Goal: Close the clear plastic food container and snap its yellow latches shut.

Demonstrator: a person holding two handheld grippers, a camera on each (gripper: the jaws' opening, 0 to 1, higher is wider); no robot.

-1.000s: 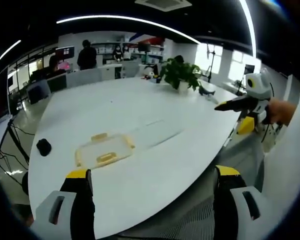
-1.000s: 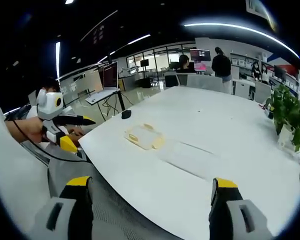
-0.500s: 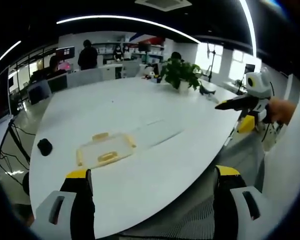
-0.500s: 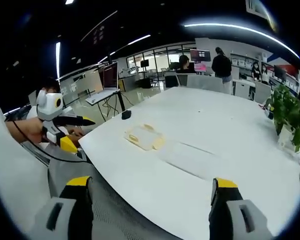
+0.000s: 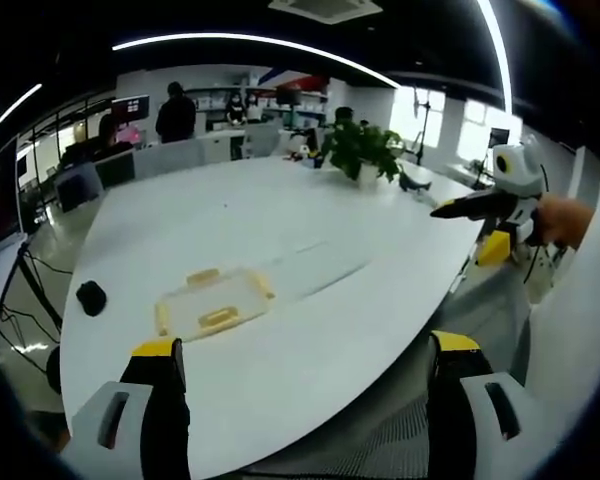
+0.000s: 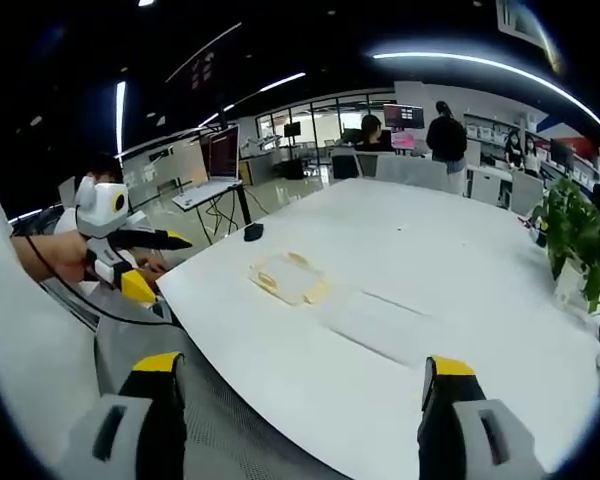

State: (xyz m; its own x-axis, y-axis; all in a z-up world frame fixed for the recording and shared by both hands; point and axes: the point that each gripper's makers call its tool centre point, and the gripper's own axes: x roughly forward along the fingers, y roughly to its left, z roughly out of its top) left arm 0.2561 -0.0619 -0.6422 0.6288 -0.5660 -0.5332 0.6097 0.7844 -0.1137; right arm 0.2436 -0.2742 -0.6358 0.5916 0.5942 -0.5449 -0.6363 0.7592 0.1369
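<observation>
Tools first: the left tool (image 5: 298,372) hangs with its two yellow-tipped jaws spread wide and nothing between them, held off the near edge of the surface (image 5: 280,230). The right tool (image 6: 298,390) is likewise wide open and empty, also short of that near edge. In the left gripper view the right tool (image 5: 480,212) shows at the right, in a person's hand past the surface's right-hand edge.

The clear plastic food container (image 5: 213,302) lies flat on the white surface, well apart from both tools, nearer the left end and not far in from the near edge. It is a shallow, rounded rectangle of transparent plastic; yellow latches (image 5: 214,319) stand out on its sides. From here I cannot tell whether the lid is seated or a latch snapped.

By my reading the task is at its approach step: nothing is touched yet. The next move would call for bringing both tools in over the container, pressing the lid square, then folding each latch down.

Further off, a small dark object (image 5: 91,297) sits near the left edge and a potted plant (image 5: 360,150) at the far side.
</observation>
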